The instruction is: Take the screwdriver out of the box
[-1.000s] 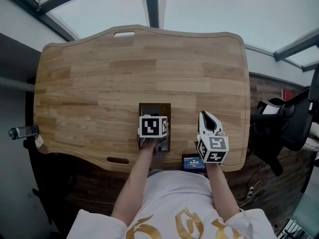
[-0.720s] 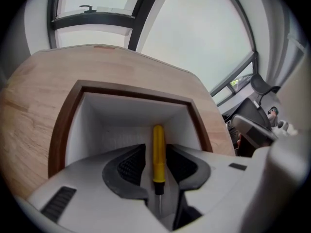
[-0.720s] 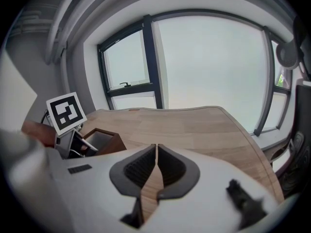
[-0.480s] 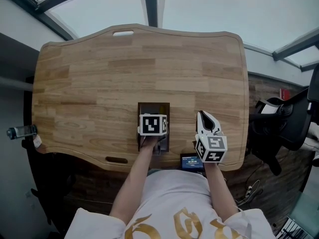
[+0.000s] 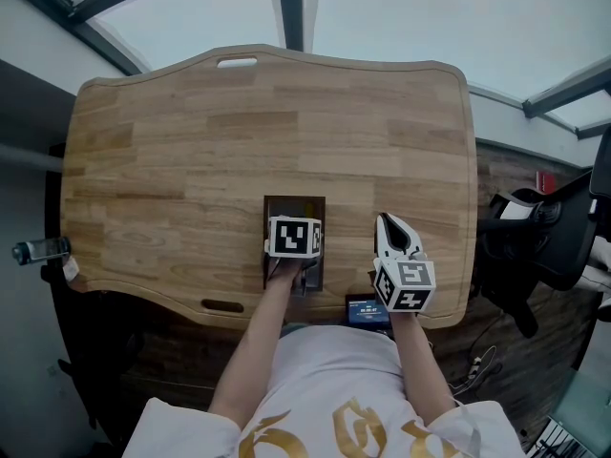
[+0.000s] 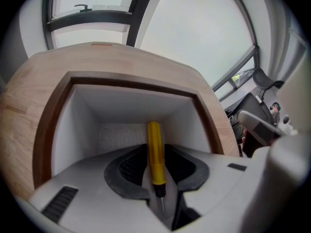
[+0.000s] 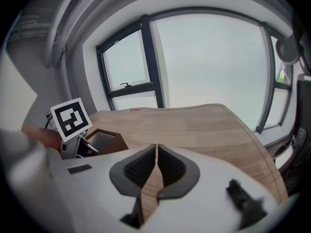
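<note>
Left gripper view: left gripper (image 6: 156,171) points steeply down into the box (image 6: 58,125). Its jaws are closing, one on each side of the screwdriver (image 6: 155,152), and the pads are not yet seen to bite.
Task item: screwdriver with a yellow handle, inside the white-walled box. The shaft end is nearest the camera and the handle reaches deeper in.
Right gripper: right gripper (image 7: 155,176) has its jaws drawn together on nothing. It hangs over the table (image 5: 191,132), right of the box, at the near edge.
Step in hand (judged): taking hold of the handle; the lift has not begun.
Handling advice: centre the handle across both pads and finish the squeeze before raising. Lift straight up, clear of the walls and rim. A smooth round handle may roll if pinched off-centre.
Head view only: shows the box's place, near the table's near edge at about mid-width, and a small lit screen (image 5: 368,310) beside the right gripper. The left gripper's marker cube covers the box mouth, so the screwdriver is not visible.
Left gripper view only: shows the screwdriver, the jaw gap and the box interior.
Right gripper view only: shows its own closed jaws, with the box's brown outside to the left.
</note>
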A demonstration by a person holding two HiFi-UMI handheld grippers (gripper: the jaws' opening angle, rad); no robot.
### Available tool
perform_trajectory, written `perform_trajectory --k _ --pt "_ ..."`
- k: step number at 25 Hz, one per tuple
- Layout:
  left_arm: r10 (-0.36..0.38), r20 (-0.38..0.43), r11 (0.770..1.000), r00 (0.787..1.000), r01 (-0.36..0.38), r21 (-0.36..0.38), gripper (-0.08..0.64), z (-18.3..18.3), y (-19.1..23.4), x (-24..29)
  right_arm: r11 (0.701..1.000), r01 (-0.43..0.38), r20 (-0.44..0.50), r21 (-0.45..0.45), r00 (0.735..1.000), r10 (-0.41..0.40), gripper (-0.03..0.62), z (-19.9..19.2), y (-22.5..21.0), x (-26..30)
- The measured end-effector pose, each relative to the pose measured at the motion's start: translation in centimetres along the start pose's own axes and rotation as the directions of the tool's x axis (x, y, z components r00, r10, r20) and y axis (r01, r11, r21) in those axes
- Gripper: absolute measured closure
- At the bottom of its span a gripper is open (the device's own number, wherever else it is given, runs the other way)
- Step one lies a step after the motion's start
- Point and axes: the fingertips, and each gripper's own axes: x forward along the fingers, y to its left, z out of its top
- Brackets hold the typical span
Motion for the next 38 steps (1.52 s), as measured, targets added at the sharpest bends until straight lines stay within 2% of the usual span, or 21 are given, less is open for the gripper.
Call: perform_trajectory --k 16,23,27,38 --pt "0.016 -0.013 1.000 1.000 -0.016 0.014 0.462 -0.15 0.16 0.25 1.000 -0.005 -0.007 -0.004 1.000 0.005 0.558 0.04 -0.49 0.54" --pt "0.061 -0.011 0.997 0.998 -0.061 0.039 0.471 -0.19 0.58 0.08 1.000 0.004 0.002 -0.010 1.000 -0.004 0.558 0.24 -0.86 0.39" --pt "0.080 0.004 0.995 0.997 -0.081 0.062 0.462 -0.17 0.52 0.18 1.000 -0.001 0.000 -0.009 1.000 0.001 0.558 0.08 -0.81 0.35" --pt "0.094 0.061 0.993 0.994 -0.098 0.061 0.459 -0.09 0.53 0.15 0.999 -0.023 -0.002 -0.023 1.000 0.022 0.558 -0.07 -0.60 0.16"
